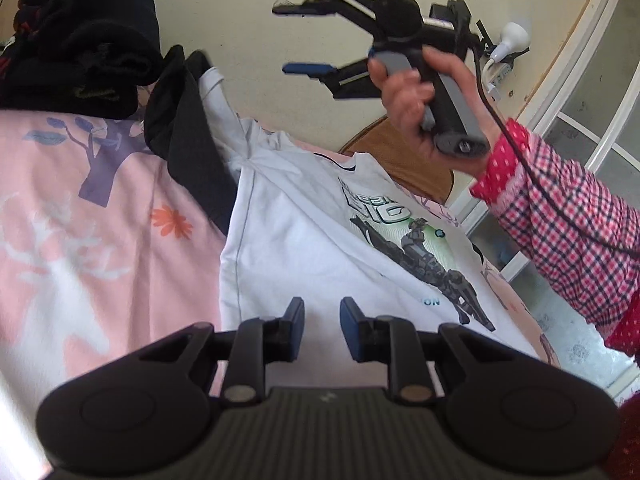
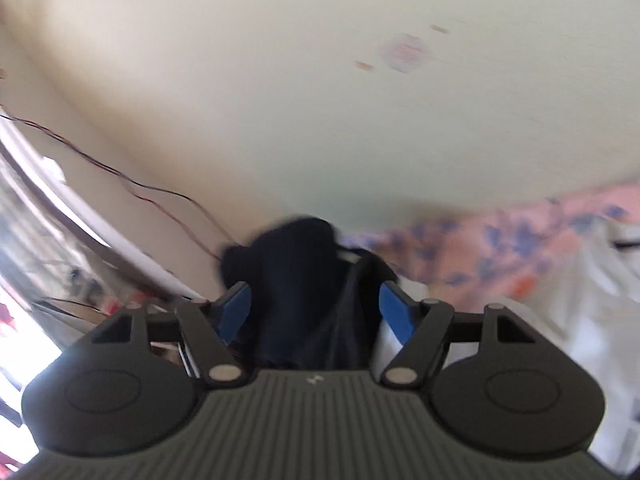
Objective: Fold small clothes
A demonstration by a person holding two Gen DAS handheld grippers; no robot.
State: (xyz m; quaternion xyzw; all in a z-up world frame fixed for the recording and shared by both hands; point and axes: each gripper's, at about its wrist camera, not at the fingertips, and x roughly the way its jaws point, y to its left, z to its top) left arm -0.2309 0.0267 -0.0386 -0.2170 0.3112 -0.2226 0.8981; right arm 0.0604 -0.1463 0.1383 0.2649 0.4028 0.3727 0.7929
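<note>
Although dark clothes (image 1: 76, 36) sit piled at upper left, your white printed T-shirt (image 1: 320, 240) lies spread mid-frame, seemingly unfolded. Your left gripper (image 1: 322, 328) and right gripper (image 1: 300, 40) both gape, holding nothing.

A bed is covered by a pink sheet (image 1: 80, 216) printed with flowers and a purple tree. A white graphic T-shirt (image 1: 320, 240) is spread flat on it, overlapped by a black garment (image 1: 188, 136) at its far edge. A heap of dark clothes (image 1: 76, 36) is piled at the sheet's far corner
</note>
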